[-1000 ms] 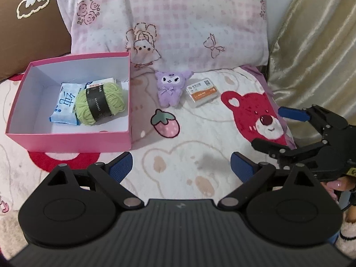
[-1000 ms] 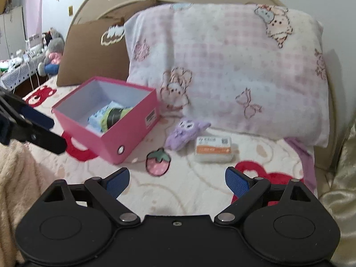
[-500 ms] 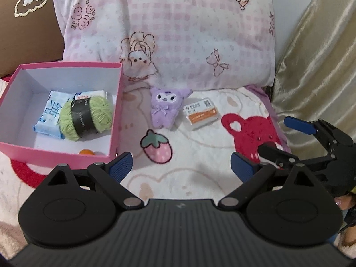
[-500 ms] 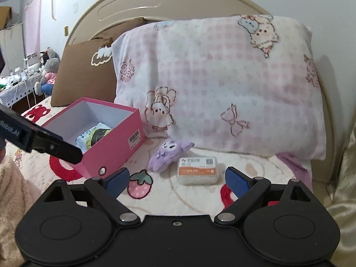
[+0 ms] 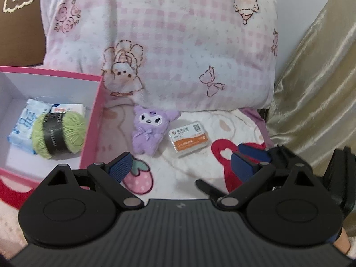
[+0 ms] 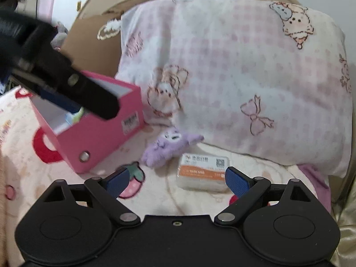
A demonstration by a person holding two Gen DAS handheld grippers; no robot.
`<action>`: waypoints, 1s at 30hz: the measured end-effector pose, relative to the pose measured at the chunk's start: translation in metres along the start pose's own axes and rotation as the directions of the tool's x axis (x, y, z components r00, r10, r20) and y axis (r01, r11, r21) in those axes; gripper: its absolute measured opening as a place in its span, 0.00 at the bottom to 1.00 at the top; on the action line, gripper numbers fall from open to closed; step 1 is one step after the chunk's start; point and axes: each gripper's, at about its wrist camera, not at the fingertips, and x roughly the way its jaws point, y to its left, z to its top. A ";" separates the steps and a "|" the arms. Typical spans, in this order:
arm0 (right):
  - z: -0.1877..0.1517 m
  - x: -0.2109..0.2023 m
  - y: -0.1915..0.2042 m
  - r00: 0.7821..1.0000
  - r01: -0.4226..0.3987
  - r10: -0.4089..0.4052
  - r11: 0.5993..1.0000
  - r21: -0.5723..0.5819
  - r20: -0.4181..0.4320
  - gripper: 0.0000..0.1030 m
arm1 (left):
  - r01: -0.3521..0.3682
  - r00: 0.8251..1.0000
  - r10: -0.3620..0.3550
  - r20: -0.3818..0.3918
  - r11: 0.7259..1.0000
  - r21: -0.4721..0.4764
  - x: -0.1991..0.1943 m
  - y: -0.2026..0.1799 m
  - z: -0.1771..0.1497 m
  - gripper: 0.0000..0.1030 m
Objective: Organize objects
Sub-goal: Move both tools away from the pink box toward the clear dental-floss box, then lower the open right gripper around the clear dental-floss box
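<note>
A pink box [image 5: 91, 133] with a white inside stands at the left and holds a green yarn ball [image 5: 60, 133] and a blue tissue pack [image 5: 22, 124]. On the blanket beside it lie a purple plush [image 5: 151, 129] and a small white-and-orange case [image 5: 189, 140]. My left gripper [image 5: 181, 168] is open and empty, low over the blanket in front of the plush. My right gripper [image 6: 177, 180] is open too, and the case [image 6: 203, 175] lies just ahead between its fingers. The plush [image 6: 166, 149] is to the case's left. The left gripper [image 6: 66, 84] partly hides the box [image 6: 100, 133].
A pink checked pillow [image 5: 178, 44] leans upright right behind the plush and case. A brown cushion [image 5: 17, 22] sits at the back left and a gold curtain [image 5: 316, 89] hangs at the right. The blanket [image 5: 200, 173] carries strawberry and bear prints. One of the right gripper's fingers [image 5: 253, 151] crowds my left gripper's right side.
Both grippers have moved forward toward the pillow and the loose items. The right gripper has come in close to the case. The left gripper now crosses the right wrist view's upper left.
</note>
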 end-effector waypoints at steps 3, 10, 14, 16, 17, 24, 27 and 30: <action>-0.007 0.011 0.008 0.999 -0.011 0.009 0.999 -0.047 -0.037 0.92 | 0.001 1.000 -0.001 0.006 1.000 0.000 0.022 0.001 -0.005 0.92; -0.009 0.033 0.007 0.998 -0.001 -0.001 0.999 -0.039 -0.058 0.92 | 0.049 0.998 -0.050 0.031 0.998 0.039 0.059 -0.002 -0.013 0.91; -0.013 0.046 -0.004 0.995 0.046 -0.047 0.999 -0.013 -0.088 0.92 | 0.072 0.997 -0.072 0.040 0.997 0.020 0.076 0.001 -0.010 0.90; -0.017 0.053 -0.014 0.991 0.067 -0.064 0.998 0.020 -0.120 0.92 | 0.083 0.995 -0.084 0.048 0.996 0.020 0.082 0.004 -0.011 0.89; -0.019 0.055 -0.018 0.989 0.075 -0.070 0.997 0.036 -0.131 0.92 | 0.098 0.993 -0.099 0.057 0.995 0.018 0.086 0.006 -0.012 0.89; -0.025 0.069 -0.025 0.983 0.108 -0.097 0.992 0.063 -0.154 0.92 | 0.053 0.997 -0.052 0.052 0.999 -0.014 0.107 0.014 -0.022 0.80; -0.022 0.074 -0.024 0.983 0.104 -0.096 0.994 0.044 -0.157 0.92 | 0.073 0.996 -0.072 0.044 0.997 -0.027 0.116 0.016 -0.024 0.78; -0.016 0.076 -0.033 0.989 0.043 -0.023 0.990 0.136 -0.144 0.92 | 0.094 0.995 -0.092 0.049 0.995 -0.032 0.120 0.019 -0.025 0.68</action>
